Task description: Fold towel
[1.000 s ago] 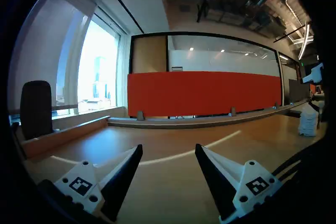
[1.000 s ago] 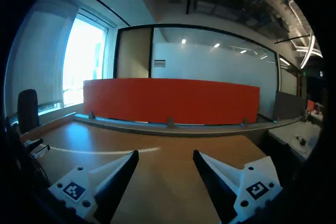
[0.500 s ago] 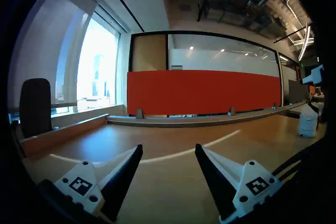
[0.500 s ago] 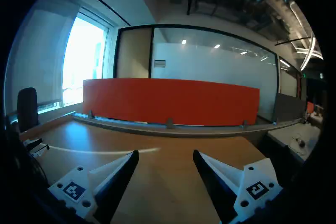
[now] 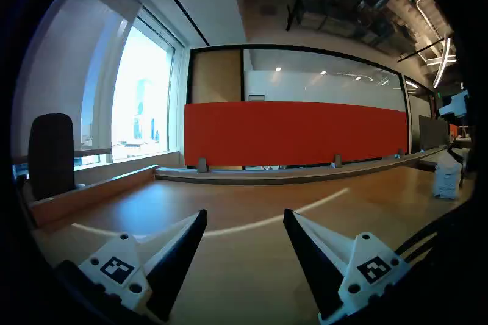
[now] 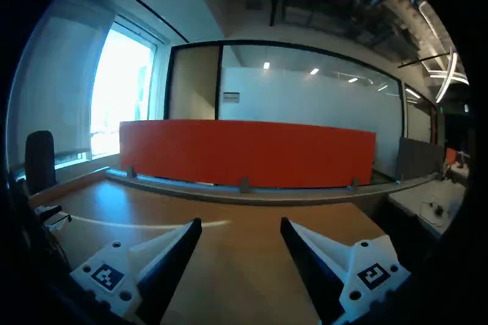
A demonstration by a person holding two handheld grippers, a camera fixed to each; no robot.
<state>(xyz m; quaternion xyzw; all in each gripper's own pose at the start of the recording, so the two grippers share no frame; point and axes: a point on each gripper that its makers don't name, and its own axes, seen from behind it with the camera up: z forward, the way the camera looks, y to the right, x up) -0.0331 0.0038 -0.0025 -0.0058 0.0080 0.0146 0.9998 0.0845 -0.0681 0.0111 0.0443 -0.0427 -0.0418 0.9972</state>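
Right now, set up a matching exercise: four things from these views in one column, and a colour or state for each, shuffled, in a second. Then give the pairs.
Column one
1. divider panel
2. chair
3. table
4. left gripper

Column two
A. open, holding nothing
B. black
C. wood brown
D. red-orange

Pairs: 1-D, 2-B, 3-C, 4-A

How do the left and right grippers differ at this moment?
The left gripper has a white stack off to its right; the right gripper has a second desk there. The chair looms larger for the left gripper than the right. Both are open, empty, above the wooden table.
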